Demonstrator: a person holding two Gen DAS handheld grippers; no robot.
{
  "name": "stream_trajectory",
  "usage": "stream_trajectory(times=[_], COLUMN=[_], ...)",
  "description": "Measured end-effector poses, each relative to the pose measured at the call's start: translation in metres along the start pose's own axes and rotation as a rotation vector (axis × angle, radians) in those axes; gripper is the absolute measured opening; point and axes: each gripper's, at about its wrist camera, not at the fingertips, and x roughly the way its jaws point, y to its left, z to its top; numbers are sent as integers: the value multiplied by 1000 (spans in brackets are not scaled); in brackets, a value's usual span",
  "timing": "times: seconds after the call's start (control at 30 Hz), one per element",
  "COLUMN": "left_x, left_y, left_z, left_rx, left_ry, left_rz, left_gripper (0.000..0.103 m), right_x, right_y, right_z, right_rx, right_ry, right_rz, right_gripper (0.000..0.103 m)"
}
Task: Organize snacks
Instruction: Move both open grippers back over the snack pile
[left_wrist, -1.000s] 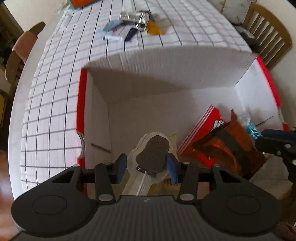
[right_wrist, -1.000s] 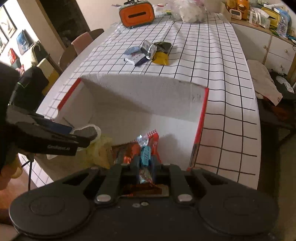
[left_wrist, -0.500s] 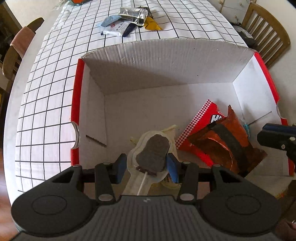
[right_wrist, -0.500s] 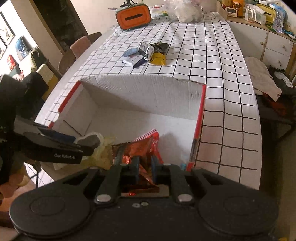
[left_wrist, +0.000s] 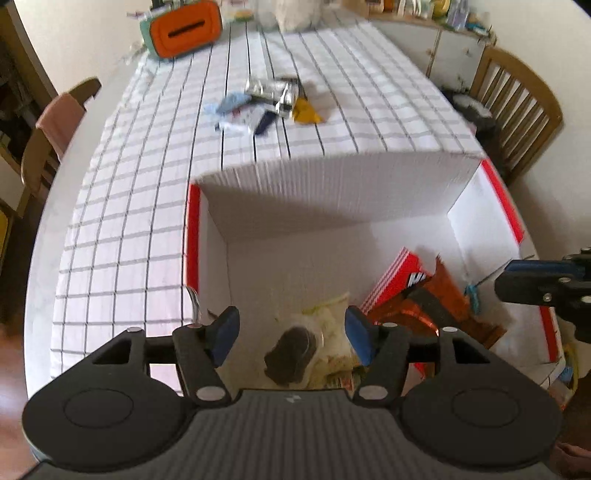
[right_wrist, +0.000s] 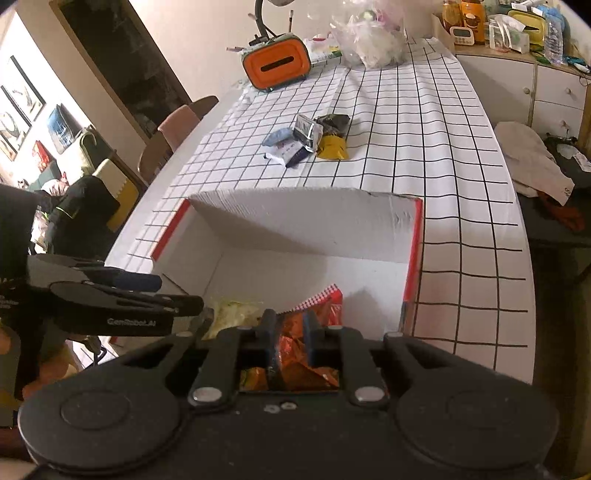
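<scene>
left tool (left_wrist: 291, 332): opening, I've just dropped the lollipop (left_wrist: 291, 350) into the box (left_wrist: 332, 177)
right tool (right_wrist: 290, 328): nearly closed, pads clear of the orange bag (right_wrist: 299, 354)
next: table snacks (left_wrist: 266, 103) remain

The tablecloth (right_wrist: 424, 155) is white with thin black lines that make squares. The box (left_wrist: 332, 184) is white inside, with red edges. In it lie a shiny orange bag (left_wrist: 439, 295) with a dark stripe, a red pack (left_wrist: 400, 267) with a red-and-white checked rim, and a dark brown treat (left_wrist: 291, 350) in a pale yellow wrapper. Far off on the cloth sits a small pile of snacks (right_wrist: 306, 140) — blue, silver, black and yellow. The orange case (right_wrist: 277, 66) has a green rim. Both grippers are black — the left gripper (left_wrist: 290, 332) has blue pads.
</scene>
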Motion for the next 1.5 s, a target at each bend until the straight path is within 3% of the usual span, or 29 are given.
stream_trajectory(times=[0.2, 0.53, 0.73, 0.8, 0.9, 1.1, 1.3, 1.5], left_x=[-23, -42, -45, -44, -39, -25, -4, 37], left_y=[3, 16, 30, 36, 46, 73, 99, 124], left_z=[7, 29, 43, 50, 63, 98, 141, 190], left_rx=[11, 14, -2, -6, -15, -35, -50, -85], left_ry=[-106, -213, -269, -281, -290, -288, -264, -176], left_rz=[6, -24, -35, -38, -44, -56, -41, -23], left_gripper=[72, 79, 83, 84, 85, 87, 87, 87], right_x=[-5, -8, -7, -7, -7, 3, 18, 46], right_y=[5, 16, 17, 18, 21, 29, 40, 48], right_z=[5, 18, 32, 38, 48, 78, 120, 159], right_rx=[-2, -14, -6, -6, -15, -60, -158, -260], right_ry=[-26, -78, -108, -120, -151, -151, -155, -129], right_rz=[4, 10, -13, -20, -31, -53, -99, -157], right_gripper=[17, 23, 37, 51, 76, 94, 98, 98])
